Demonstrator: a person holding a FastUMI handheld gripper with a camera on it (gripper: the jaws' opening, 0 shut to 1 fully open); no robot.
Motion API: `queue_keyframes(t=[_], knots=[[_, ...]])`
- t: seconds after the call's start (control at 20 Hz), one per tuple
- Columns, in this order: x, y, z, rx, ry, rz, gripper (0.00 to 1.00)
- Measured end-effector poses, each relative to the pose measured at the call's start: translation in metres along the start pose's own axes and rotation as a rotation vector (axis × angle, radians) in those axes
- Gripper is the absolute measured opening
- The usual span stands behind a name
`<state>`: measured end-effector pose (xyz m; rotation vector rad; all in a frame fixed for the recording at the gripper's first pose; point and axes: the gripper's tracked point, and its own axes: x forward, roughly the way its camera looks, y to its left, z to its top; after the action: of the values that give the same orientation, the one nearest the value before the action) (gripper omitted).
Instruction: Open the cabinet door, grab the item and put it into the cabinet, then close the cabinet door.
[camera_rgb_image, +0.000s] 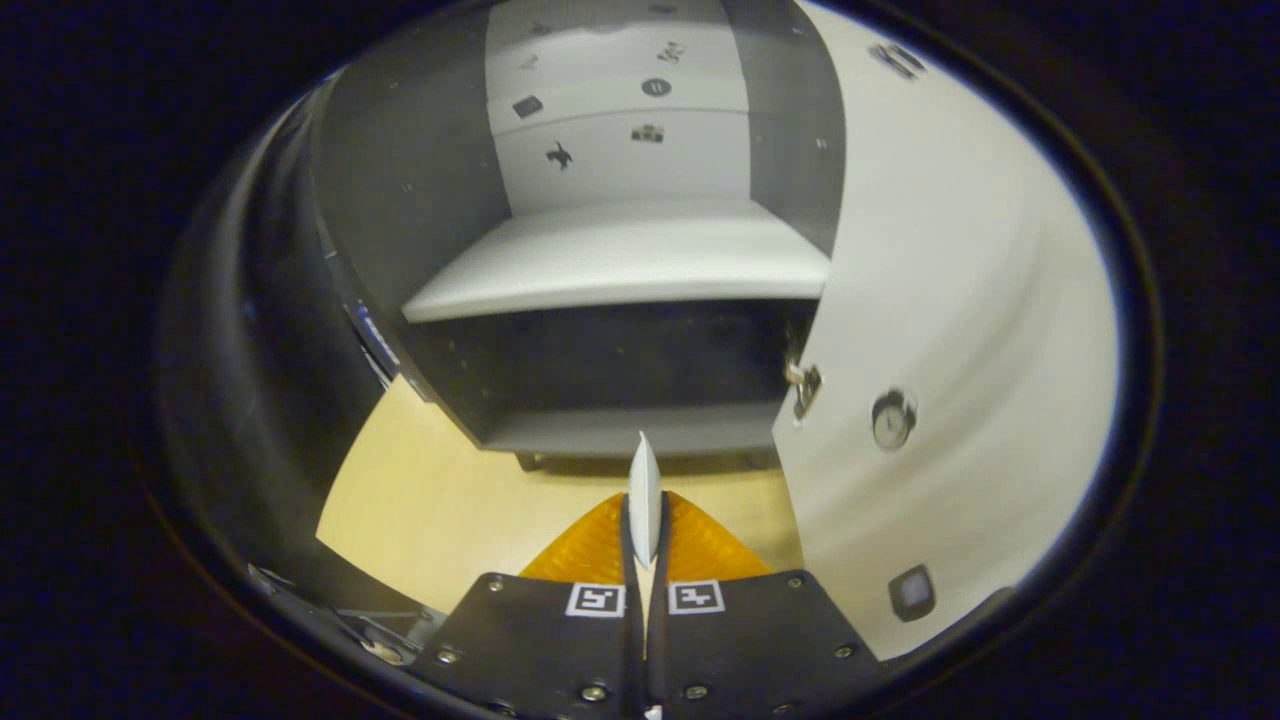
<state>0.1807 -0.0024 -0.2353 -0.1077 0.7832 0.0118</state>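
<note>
Fingers (645, 535) pressed together on a thin white item (645, 495), seen edge-on, standing upright between them with its pointed tip rising just past the fingertips. Both fingers touching the item's flat sides, no gap visible on either side.

Straight ahead of the fingers, an open cabinet (420, 200) with dark inner walls. Inside, a white shelf (620, 260) running across the middle, well beyond the item's tip and above it. Under the shelf, a dark lower compartment (610, 365), its floor showing as a grey strip just beyond the tip of the item. Above the shelf, a pale back panel (620, 150) carrying a few small dark stickers, too small to make out.

To the right of the fingers, the white cabinet door (950, 350) swung wide open, its inner face turned this way. On the door's near edge, a metal hinge (803, 385) beside the lower compartment; further right on the door, a round knob fitting (893, 418); lower down, a small dark square piece (912, 592).

Below the cabinet and to the left of the fingers, a pale yellow counter (430, 500), bare where visible. Item not yet inside the cabinet: held clear of it, just in front of the lower opening.
</note>
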Motion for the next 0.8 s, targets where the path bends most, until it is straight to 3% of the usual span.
queue_keyframes(t=[0.25, 0.45, 0.8], knots=[[-0.026, 0.021, 0.113, 0.012, -0.141, 0.045, 0.02], [-0.017, 0.021, 0.166, 0.090, -0.186, 0.049, 0.02], [0.022, -0.002, 0.188, 0.131, -0.133, -0.040, 0.02]])
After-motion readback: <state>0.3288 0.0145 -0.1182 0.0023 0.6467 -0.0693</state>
